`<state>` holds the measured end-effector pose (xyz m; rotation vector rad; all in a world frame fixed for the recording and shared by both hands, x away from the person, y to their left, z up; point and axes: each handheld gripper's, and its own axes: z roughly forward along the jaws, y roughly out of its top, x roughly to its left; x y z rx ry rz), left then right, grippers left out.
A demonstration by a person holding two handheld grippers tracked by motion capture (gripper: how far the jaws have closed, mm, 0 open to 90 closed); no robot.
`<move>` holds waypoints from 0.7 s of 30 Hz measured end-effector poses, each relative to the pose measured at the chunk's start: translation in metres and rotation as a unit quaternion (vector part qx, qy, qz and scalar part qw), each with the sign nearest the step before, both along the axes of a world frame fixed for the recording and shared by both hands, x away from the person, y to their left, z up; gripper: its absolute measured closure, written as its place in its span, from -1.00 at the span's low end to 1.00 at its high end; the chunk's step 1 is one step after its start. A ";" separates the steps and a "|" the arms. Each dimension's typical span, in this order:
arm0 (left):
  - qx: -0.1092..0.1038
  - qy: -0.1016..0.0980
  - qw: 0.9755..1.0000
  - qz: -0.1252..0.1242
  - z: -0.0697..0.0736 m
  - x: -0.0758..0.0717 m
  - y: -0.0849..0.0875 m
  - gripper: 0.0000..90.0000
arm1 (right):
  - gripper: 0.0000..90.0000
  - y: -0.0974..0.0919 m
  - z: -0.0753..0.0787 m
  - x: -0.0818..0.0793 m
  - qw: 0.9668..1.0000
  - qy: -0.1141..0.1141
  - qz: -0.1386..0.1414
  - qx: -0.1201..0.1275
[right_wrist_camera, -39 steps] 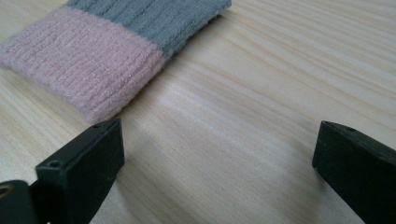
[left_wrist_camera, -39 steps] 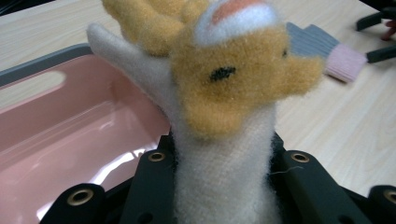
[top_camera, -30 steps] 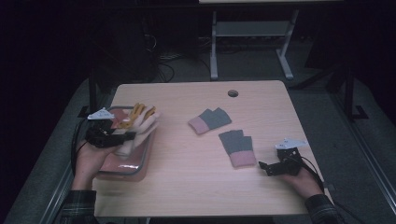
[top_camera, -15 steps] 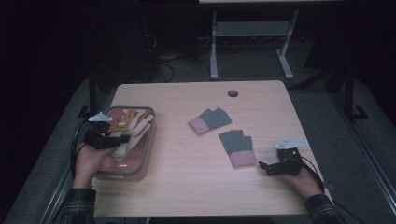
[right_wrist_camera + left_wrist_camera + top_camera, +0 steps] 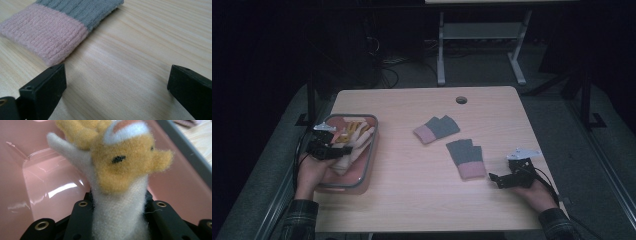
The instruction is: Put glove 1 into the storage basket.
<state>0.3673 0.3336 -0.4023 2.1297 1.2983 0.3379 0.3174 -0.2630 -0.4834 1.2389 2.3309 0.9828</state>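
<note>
A cream and yellow woolly glove lies in the pink tray at the table's left, and my left gripper is shut on its cuff. In the left gripper view the glove rises between the black jaws, with the tray's pink floor right behind it. A grey glove with a pink cuff lies right of centre, and a second one lies farther back. My right gripper rests open on the table just right of the nearer glove's cuff, nothing between its jaws.
The wooden table has a dark round grommet near its far edge. A white desk frame and cables stand on the dark floor beyond. Bare wood lies between the tray and the grey gloves.
My left gripper has come down with the cream and yellow glove, which now lies low in the pink tray. The right gripper has stayed put.
</note>
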 end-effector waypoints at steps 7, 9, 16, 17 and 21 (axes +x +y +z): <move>0.016 0.018 1.000 0.001 -0.009 0.007 -0.002 0.45 | -0.96 0.000 0.000 0.000 1.000 0.000 0.000 0.000; 0.018 0.027 0.999 -0.001 -0.012 0.009 -0.002 0.45 | -0.96 0.000 0.000 0.000 1.000 0.000 0.000 0.000; 0.031 0.059 0.998 0.009 -0.023 0.014 -0.003 0.42 | -0.96 0.000 0.000 0.000 1.000 -0.001 0.000 0.000; 0.034 0.062 0.997 0.007 -0.023 0.014 -0.003 0.41 | -0.96 0.000 0.000 0.000 1.000 -0.001 0.000 0.000; 0.037 0.071 0.997 0.008 -0.026 0.015 -0.003 0.33 | -0.96 0.000 0.000 0.000 1.000 -0.001 0.000 0.000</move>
